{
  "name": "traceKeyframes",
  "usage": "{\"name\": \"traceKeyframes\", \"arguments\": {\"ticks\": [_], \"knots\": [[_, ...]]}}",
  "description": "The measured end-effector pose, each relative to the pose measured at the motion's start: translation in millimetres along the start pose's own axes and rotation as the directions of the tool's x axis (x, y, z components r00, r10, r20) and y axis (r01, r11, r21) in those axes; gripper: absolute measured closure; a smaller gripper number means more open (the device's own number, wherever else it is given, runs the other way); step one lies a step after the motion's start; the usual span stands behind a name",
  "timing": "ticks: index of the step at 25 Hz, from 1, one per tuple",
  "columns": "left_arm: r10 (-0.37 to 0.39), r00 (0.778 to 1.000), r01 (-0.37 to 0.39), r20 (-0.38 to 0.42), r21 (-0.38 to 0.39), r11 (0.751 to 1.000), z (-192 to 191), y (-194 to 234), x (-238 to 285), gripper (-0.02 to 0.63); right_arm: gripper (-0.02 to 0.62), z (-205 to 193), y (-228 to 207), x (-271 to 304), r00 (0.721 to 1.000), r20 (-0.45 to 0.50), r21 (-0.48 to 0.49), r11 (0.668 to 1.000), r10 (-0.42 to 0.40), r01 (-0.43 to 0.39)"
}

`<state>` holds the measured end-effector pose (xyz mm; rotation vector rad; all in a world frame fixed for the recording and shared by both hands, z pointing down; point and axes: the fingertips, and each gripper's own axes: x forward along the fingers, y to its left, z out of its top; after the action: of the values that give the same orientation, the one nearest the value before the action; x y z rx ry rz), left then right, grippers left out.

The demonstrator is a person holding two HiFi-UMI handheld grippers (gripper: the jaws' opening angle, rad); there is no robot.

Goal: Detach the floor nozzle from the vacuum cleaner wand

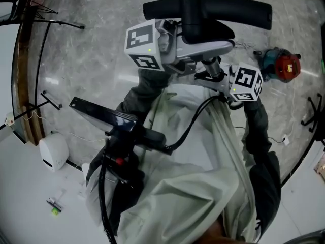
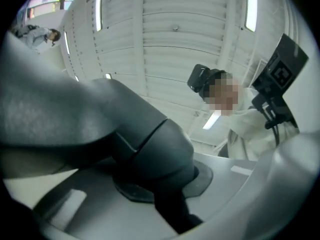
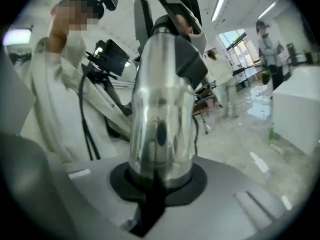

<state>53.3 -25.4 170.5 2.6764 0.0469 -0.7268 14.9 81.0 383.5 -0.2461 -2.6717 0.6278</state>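
The black floor nozzle (image 1: 203,8) is held up in front of me, its long bar crosswise at the top of the head view. My left gripper (image 1: 200,42) is shut on the nozzle's dark grey neck (image 2: 150,149), which fills the left gripper view between the grey pads (image 2: 75,209). Just below it, my right gripper (image 1: 216,72) is shut on the shiny metal wand (image 3: 162,109), which stands upright between its jaws in the right gripper view. In that view the nozzle's dark collar (image 3: 187,59) still sits on the wand's upper end.
The red and teal vacuum body (image 1: 278,65) lies on the marble floor at the right. A white round device (image 1: 53,152) sits at the lower left beside a curved wooden rail (image 1: 23,75). A black stand foot (image 1: 312,116) is at the right edge. People (image 3: 267,39) stand far off.
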Motion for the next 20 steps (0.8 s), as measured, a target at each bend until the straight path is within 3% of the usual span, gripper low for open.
{"name": "traceKeyframes", "arguments": {"ticks": [1,2,3,5,6,7,8,9,12,14,15,16,18,19,20], "knots": [[0.07,0.998,-0.07,-0.004,-0.003,0.998,1.2,9.3,-2.1,0.534,0.558,0.4,-12.5,-0.2,0.993,-0.012,0.001,0.993,-0.12,0.12],[0.144,0.99,-0.144,-0.007,-0.005,0.99,2.0,18.9,-5.3,0.535,0.558,0.3,-26.5,-1.5,0.966,-0.025,0.0,0.966,-0.258,0.258],[0.215,0.976,-0.215,-0.009,-0.007,0.976,2.3,28.3,-9.3,0.535,0.559,-0.4,-41.1,-4.2,0.913,-0.037,-0.006,0.914,-0.406,0.406],[0.32,0.947,-0.321,-0.01,-0.011,0.947,1.0,42.2,-16.9,0.535,0.56,-3.0,-64.4,-11.7,0.757,-0.056,-0.024,0.759,-0.651,0.65],[0.341,0.94,-0.341,-0.012,-0.011,0.94,-0.6,44.3,-19.0,0.535,0.56,-4.6,-70.1,-14.5,0.692,-0.059,-0.034,0.694,-0.719,0.719],[0.342,0.94,-0.342,-0.014,-0.009,0.94,-2.1,43.4,-19.9,0.535,0.56,-6.0,-72.2,-15.8,0.655,-0.059,-0.043,0.658,-0.753,0.752],[0.328,0.945,-0.328,-0.013,-0.007,0.945,-3.0,40.8,-20.1,0.535,0.56,-6.9,-71.3,-15.3,0.654,-0.056,-0.05,0.656,-0.755,0.753],[0.304,0.953,-0.304,-0.007,-0.005,0.953,-2.7,37.2,-20.2,0.534,0.558,-7.0,-67.9,-13.0,0.684,-0.051,-0.055,0.686,-0.727,0.725],[0.171,0.985,-0.172,0.033,0.015,0.985,2.2,17.0,-19.5,0.531,0.552,-6.4,-46.3,-2.9,0.846,-0.039,-0.067,0.846,-0.532,0.529],[0.034,0.998,-0.036,0.055,0.034,0.999,2.9,-5.4,-14.7,0.528,0.552,-10.5,-22.0,0.5,0.946,-0.038,-0.065,0.945,-0.323,0.32],[-0.038,0.998,0.036,0.058,0.036,0.999,1.6,-17.4,-11.1,0.529,0.551,-13.1,-5.6,0.4,0.983,-0.037,-0.056,0.982,-0.18,0.178],[-0.107,0.993,0.105,0.058,0.031,0.994,-0.1,-28.4,-7.3,0.529,0.552,-14.7,12.4,-0.7,0.999,-0.033,-0.041,0.999,-0.018,0.016],[-0.199,0.978,0.199,0.057,0.009,0.98,-2.0,-41.6,-1.9,0.528,0.554,-14.3,41.8,-4.6,0.965,-0.018,-0.007,0.965,0.261,-0.261],[-0.21,0.976,0.21,0.059,0.003,0.978,-1.9,-41.6,-1.0,0.528,0.555,-13.2,47.7,-5.5,0.945,-0.009,0.007,0.946,0.326,-0.325],[-0.198,0.978,0.198,0.062,0.0,0.98,-1.2,-37.1,-1.5,0.529,0.557,-11.9,46.3,-4.8,0.944,-0.003,0.017,0.944,0.331,-0.33]]}}
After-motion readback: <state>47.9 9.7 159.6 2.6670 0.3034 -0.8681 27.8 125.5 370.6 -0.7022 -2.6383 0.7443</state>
